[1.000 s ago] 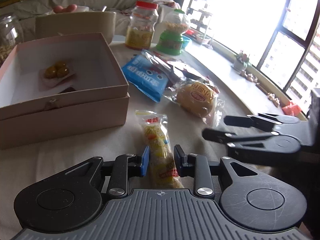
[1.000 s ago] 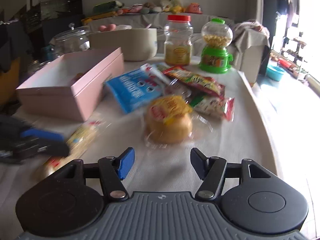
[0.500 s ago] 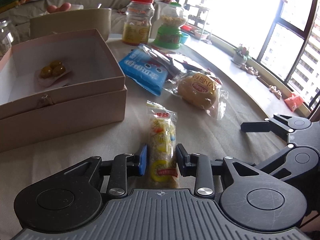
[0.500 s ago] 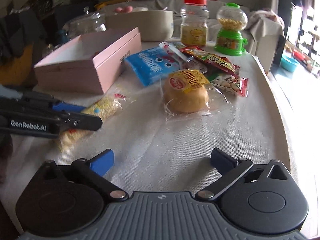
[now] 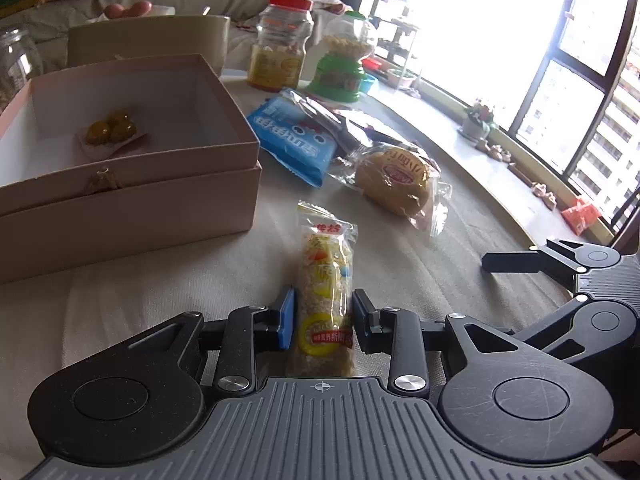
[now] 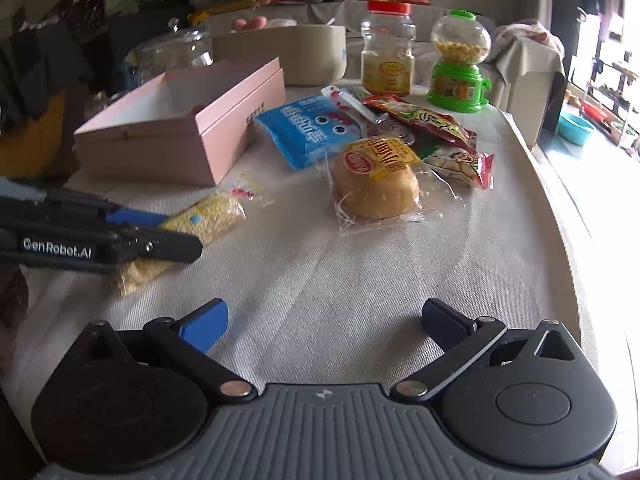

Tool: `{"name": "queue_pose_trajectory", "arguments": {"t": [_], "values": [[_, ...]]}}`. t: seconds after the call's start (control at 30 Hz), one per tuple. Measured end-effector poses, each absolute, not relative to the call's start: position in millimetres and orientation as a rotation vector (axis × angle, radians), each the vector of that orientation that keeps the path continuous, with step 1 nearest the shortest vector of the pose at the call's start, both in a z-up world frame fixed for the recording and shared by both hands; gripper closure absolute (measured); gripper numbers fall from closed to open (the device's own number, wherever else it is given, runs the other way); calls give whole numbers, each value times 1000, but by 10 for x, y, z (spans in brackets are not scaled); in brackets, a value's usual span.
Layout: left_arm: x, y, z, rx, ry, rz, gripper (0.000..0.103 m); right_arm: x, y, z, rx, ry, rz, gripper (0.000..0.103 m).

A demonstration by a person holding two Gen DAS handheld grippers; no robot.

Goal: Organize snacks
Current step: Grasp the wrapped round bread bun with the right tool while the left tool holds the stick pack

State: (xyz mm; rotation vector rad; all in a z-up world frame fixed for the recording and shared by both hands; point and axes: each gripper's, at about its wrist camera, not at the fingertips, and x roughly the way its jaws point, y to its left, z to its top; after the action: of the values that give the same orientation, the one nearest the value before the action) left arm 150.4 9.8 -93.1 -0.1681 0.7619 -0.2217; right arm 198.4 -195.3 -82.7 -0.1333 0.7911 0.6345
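Left gripper (image 5: 323, 314) is gripping a yellow rice-cracker packet (image 5: 326, 292), which is lying on the cloth-covered table (image 6: 360, 280) just beside the open pink box (image 5: 132, 184). Right gripper (image 6: 324, 322) is hovering empty, jaws spread wide, pointing toward the wrapped bun (image 6: 376, 184).

Table (image 6: 360, 288) w/ pale cloth – pink box (image 6: 224, 136), wrapped bun (image 6: 376, 184), blue pkt (image 6: 308, 128), jar (image 6: 387, 50).

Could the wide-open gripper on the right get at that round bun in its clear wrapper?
Probably yes. The right gripper stands open with bare tablecloth between it and the bun; nothing lies in that path.
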Motion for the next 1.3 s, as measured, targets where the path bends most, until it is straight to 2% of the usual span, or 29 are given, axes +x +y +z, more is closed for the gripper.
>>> {"name": "queue_pose_trajectory", "arguments": {"t": [0.13, 0.2, 0.37, 0.57, 0.77, 0.93, 1.1, 1.3], "values": [[1490, 82, -936, -162, 753, -218, 68, 2040, -1944, -803, -142, 816, 640, 1], [1480, 73, -940, -157, 749, -217, 68, 2086, -1954, -768, -123, 819, 626, 4], [1454, 75, -947, -155, 738, -215, 68, 2344, -1999, -583, -52, 709, 563, 5], [1449, 116, -948, -175, 739, -224, 68, 2778, -1808, -627, -35, 733, 527, 5], [1470, 171, -957, -208, 742, -235, 68, 2757, -1703, -637, -50, 743, 526, 11], [1465, 160, -958, -207, 742, -235, 68, 2602, -1840, -612, 24, 809, 644, 11], [1467, 162, -963, -213, 740, -231, 68, 2714, -2091, -650, 217, 971, 665, 11], [1465, 170, -968, -216, 740, -234, 68, 2648, -1969, -609, 32, 804, 485, 11]]}}
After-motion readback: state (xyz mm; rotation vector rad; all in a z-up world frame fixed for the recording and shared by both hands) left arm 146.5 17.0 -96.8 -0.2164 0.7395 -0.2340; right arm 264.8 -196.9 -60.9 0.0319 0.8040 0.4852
